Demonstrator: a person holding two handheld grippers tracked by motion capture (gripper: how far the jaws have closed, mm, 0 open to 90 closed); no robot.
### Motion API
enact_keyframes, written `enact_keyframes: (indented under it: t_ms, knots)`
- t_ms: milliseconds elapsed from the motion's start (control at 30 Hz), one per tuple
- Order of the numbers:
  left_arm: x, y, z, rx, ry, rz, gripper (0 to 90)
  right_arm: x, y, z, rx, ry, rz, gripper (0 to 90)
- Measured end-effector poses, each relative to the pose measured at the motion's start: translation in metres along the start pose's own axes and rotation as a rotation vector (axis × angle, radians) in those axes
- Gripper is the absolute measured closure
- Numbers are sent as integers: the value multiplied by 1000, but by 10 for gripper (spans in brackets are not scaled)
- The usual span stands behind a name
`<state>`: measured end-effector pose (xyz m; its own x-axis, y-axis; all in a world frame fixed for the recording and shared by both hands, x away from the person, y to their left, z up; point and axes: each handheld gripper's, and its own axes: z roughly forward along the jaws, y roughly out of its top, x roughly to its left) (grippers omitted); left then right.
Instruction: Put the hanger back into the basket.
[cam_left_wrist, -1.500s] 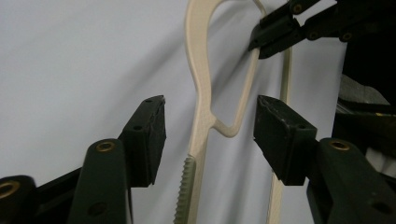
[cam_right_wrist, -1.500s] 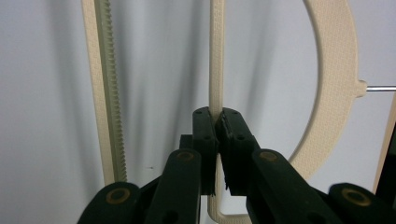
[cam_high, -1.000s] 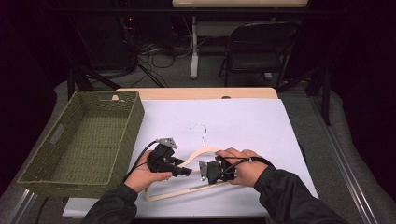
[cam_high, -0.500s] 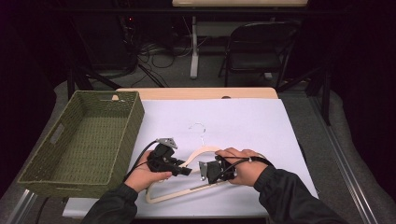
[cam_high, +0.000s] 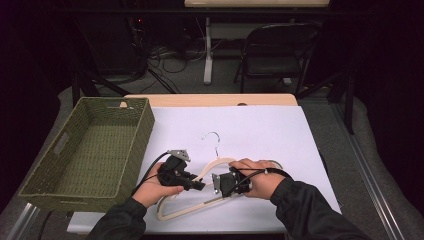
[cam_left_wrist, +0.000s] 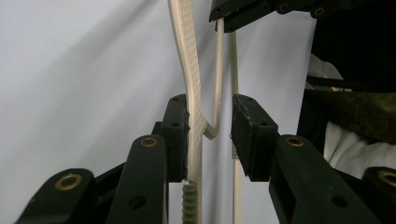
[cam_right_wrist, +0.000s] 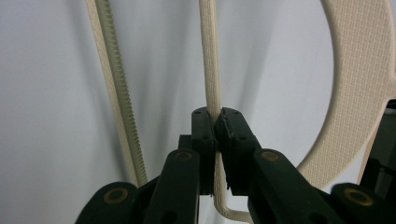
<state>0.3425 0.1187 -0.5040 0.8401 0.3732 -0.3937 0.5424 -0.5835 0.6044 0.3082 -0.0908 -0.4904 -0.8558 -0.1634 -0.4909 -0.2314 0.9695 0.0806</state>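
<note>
Right gripper (cam_right_wrist: 215, 122): fingers clamped on the hanger (cam_right_wrist: 208, 60).
Left gripper (cam_left_wrist: 210, 125): fingers narrowed lately around the hanger, one pad touched, not yet pinched.

Hanger (cam_high: 200, 200) partly behind hands

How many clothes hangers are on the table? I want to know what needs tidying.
1. A cream plastic hanger with a metal hook lies on the white table, near the front edge, right of the green wicker basket. The basket looks empty.
</note>
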Motion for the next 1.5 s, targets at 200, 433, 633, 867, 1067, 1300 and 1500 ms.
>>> enact_keyframes:
  t_ms: [200, 433, 633, 867, 1067, 1300, 1500]
  knots:
    - [1, 0, 4, 24, 5, 0, 699, 1, 1, 1, 4, 0, -5, 848]
    - [3, 0, 7, 56, 4, -11, 745, 2, 2, 3, 4, 4, -14, 846]
    - [2, 0, 7, 71, -10, -8, 795, 2, 2, 3, 10, 6, -12, 843]
    - [1, 0, 6, 71, -44, -6, 869, 1, 2, 2, 3, 4, -10, 842]
    - [2, 0, 6, 77, -53, -7, 872, -2, 0, 2, -21, 32, 48, 810]
    - [1, 1, 6, 83, -57, 2, 872, -4, -5, 2, -69, 37, 106, 684]
    - [0, 2, 3, 66, -69, -9, 874, -5, -8, -6, -104, 19, 132, 615]
